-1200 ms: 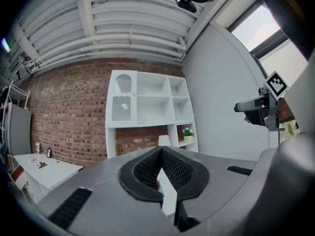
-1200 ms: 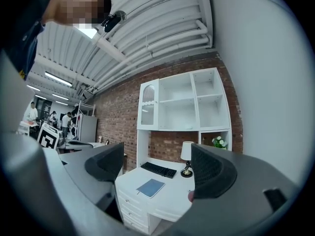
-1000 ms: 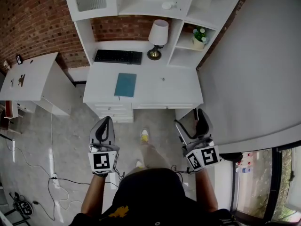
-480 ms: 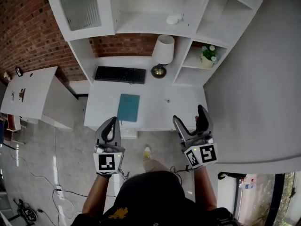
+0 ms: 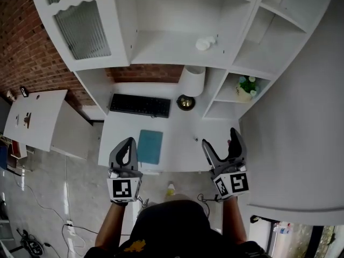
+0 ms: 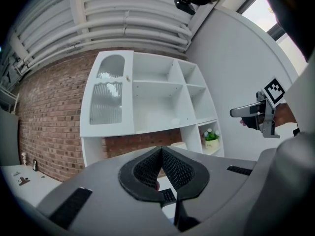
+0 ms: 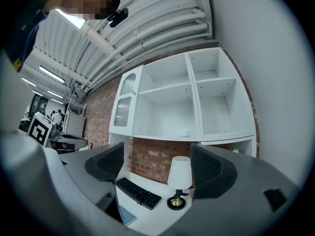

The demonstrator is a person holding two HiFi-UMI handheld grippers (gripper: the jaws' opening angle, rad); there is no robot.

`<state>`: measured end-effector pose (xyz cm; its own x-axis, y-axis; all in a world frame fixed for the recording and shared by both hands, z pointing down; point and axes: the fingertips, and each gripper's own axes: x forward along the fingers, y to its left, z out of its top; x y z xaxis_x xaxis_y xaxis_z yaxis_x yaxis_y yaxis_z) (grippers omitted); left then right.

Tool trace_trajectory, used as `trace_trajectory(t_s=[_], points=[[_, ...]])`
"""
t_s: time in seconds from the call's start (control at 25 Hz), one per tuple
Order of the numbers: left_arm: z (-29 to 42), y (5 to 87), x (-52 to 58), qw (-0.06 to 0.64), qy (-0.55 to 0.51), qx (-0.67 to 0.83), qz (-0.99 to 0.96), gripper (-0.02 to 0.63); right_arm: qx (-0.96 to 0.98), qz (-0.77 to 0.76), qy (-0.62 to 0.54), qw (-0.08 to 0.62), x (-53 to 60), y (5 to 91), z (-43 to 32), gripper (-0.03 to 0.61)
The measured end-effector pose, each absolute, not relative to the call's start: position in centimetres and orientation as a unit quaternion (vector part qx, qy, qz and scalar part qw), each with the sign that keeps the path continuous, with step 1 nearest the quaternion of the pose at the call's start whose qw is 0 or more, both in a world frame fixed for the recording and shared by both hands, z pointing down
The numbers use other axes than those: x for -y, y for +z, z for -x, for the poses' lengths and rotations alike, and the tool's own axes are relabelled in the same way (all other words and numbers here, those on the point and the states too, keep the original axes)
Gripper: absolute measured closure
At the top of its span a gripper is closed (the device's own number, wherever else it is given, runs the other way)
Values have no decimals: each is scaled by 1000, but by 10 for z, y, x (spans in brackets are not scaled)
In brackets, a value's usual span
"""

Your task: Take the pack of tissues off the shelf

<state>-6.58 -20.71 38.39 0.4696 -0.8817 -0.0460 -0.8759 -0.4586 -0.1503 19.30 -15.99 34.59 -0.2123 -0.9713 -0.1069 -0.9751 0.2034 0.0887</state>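
Right gripper (image 5: 220,142) is held with its jaws spread wide and nothing between them; in the right gripper view (image 7: 158,167) the gap frames only the desk scene beyond. Left gripper (image 5: 127,142) has its jaws pressed together at the tips, gripping nothing, as the left gripper view (image 6: 161,152) shows. Both hang over the near edge of the flat white desk (image 5: 177,155), side by side with open air between them, and well short of the shelves.

The small white pack of tissues (image 5: 203,44) lies on the middle board of the tall white open-fronted shelf unit (image 5: 161,52), towards the right end of that board and near the upright divider. The same pack (image 7: 184,132) shows in the right gripper view at the right end of its compartment. Bare board runs to its left, and the compartment is high and wide.

Under that board stands a table lamp with a white shade and brass base (image 5: 192,83), its shade just below the board's front edge. A black keyboard (image 5: 140,105) lies against the brick back wall (image 5: 32,52), and a teal rectangular notebook (image 5: 150,146) lies near the desk's front edge, just ahead of the left gripper. A small potted plant in a pale pot (image 5: 246,86) fills a low side cubby on the right. A frosted-glass cabinet door (image 5: 80,28) closes the unit's left side. A plain white wall (image 5: 301,117) runs close along the right.
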Motion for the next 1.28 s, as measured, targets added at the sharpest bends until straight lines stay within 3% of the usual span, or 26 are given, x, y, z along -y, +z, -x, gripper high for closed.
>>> trace_trajectory(t_s=[0.36,0.84,1.28], points=[[63,373,275,91,-34,-496,863,600,-771,634,60,16,215,337,-185,150],[23,340,361,72,13,-412,908,600,-749,657,80,0,278,312,-172,151],[-32,293,429,97,28,-361,927,600,-736,672,82,-3,366,288,-193,152]])
